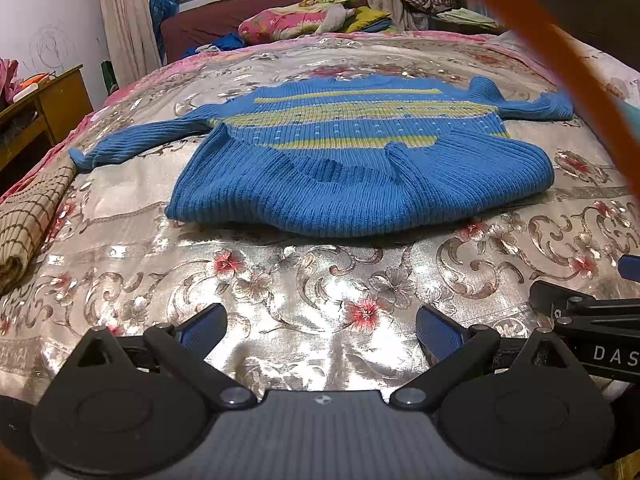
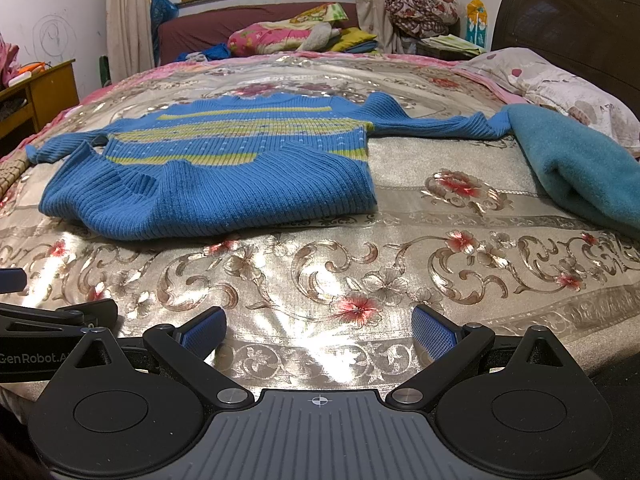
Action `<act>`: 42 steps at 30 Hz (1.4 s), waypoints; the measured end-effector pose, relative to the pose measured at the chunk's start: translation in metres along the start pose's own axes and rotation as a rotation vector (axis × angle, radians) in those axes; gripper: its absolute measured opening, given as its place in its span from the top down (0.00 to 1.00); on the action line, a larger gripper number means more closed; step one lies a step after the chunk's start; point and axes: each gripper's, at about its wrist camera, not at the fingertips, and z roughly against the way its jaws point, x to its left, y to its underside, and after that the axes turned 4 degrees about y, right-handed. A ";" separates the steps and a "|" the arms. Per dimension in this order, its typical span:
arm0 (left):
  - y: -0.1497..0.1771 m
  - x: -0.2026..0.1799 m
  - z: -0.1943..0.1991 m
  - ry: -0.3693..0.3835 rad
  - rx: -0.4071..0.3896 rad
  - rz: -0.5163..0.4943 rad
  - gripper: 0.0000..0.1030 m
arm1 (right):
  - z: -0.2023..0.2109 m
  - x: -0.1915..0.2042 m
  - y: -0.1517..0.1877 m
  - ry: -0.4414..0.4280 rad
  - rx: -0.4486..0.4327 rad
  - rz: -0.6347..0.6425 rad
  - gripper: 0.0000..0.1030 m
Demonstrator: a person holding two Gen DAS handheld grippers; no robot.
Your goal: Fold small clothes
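Note:
A small blue knit sweater (image 1: 352, 168) with yellow-green stripes lies flat on the bed, its near part folded up over the body, both sleeves spread sideways. It also shows in the right wrist view (image 2: 224, 176). My left gripper (image 1: 320, 328) is open and empty, low over the bedspread, short of the sweater's near edge. My right gripper (image 2: 318, 328) is open and empty too, beside the left one, with the sweater ahead and to its left. The right gripper's body shows at the left view's right edge (image 1: 592, 320).
A shiny floral bedspread (image 2: 360, 272) covers the bed. A teal blanket (image 2: 576, 164) lies at the right by the pillow (image 2: 560, 84). A checked tan cloth (image 1: 28, 220) lies at the left edge. An orange strap (image 1: 568, 64) hangs across the left view. A wooden nightstand (image 2: 44, 92) stands left.

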 end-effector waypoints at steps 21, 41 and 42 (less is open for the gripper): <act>0.002 -0.004 0.001 0.003 -0.001 0.003 0.00 | 0.001 0.000 -0.001 -0.003 -0.001 0.001 0.04; -0.024 0.017 0.011 0.074 -0.082 0.010 0.00 | 0.003 0.006 -0.040 -0.077 -0.041 0.039 0.11; -0.028 0.019 0.011 0.070 -0.091 0.003 0.00 | 0.002 0.006 -0.045 -0.083 -0.048 0.039 0.11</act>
